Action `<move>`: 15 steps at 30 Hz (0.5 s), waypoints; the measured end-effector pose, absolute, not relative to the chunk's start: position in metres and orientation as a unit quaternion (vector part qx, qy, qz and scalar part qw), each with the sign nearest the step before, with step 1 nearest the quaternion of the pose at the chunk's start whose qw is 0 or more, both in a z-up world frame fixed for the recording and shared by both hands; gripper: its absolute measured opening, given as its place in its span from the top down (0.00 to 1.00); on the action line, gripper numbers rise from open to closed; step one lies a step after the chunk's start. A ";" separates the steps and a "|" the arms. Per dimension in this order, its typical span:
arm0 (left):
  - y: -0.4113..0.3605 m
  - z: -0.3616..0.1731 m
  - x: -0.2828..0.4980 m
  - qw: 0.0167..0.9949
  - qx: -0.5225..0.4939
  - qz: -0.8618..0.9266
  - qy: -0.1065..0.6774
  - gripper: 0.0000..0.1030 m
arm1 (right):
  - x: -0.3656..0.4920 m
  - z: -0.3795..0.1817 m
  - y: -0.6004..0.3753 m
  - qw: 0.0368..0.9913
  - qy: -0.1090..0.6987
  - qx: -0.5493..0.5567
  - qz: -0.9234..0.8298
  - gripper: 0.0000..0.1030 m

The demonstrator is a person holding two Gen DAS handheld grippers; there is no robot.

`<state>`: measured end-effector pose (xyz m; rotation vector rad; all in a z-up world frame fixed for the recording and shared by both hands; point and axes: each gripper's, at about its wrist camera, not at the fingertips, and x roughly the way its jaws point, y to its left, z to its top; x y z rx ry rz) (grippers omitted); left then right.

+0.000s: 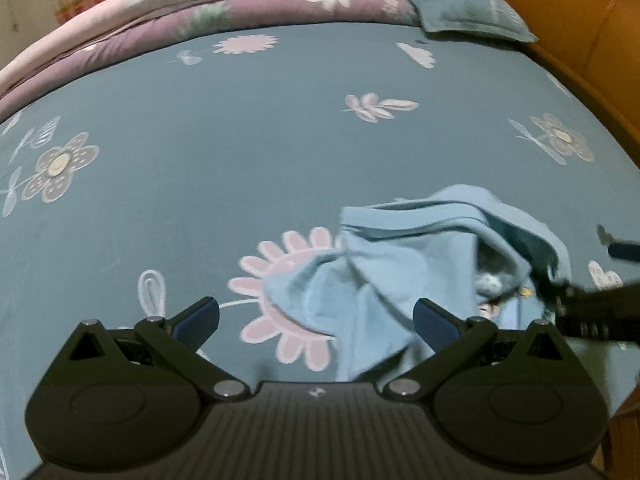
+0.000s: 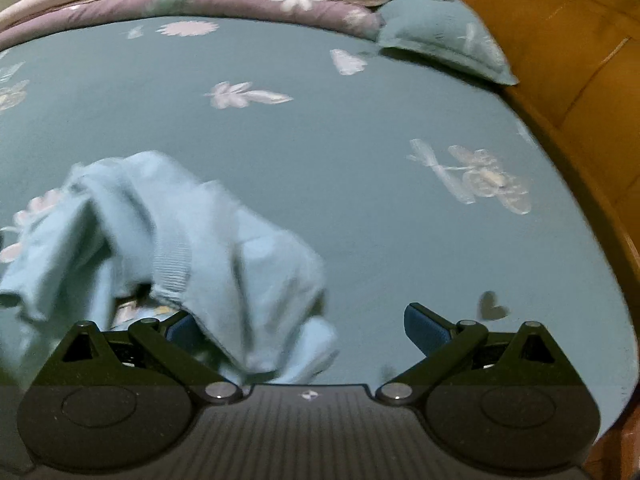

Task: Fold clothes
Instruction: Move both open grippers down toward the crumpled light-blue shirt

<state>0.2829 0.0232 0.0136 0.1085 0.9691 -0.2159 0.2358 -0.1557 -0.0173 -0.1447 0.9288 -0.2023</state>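
A crumpled light blue garment (image 1: 400, 272) lies on the teal flowered bed sheet (image 1: 200, 120). My left gripper (image 1: 316, 320) is open just in front of it, and the cloth's left part lies between and beyond its fingers. In the right wrist view the same garment (image 2: 192, 240) is heaped at the lower left, with a ribbed hem showing. My right gripper (image 2: 304, 328) is open; the cloth drapes over its left finger (image 2: 182, 328) and into the gap. The black frame of the right gripper (image 1: 592, 308) shows at the garment's right side in the left wrist view.
Folded pink and purple quilts (image 1: 200, 12) are stacked along the far side of the bed, with a teal pillow (image 1: 468, 4) beside them. An orange wooden bed frame (image 2: 580, 60) runs along the right. Open sheet (image 2: 360, 140) stretches beyond the garment.
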 end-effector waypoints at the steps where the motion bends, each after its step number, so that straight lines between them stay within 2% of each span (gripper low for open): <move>1: 0.019 0.015 0.283 0.877 0.053 -0.113 0.464 0.01 | 0.237 -0.016 -0.161 0.888 0.442 -0.072 -0.108 0.00; 9: -0.024 0.005 0.284 0.872 0.070 -0.150 0.462 0.01 | 0.237 -0.002 -0.196 0.904 0.415 -0.065 -0.075 0.00; 15: -0.040 -0.027 0.288 0.861 0.074 -0.116 0.489 0.01 | 0.242 -0.025 -0.193 0.901 0.424 -0.084 0.043 0.00</move>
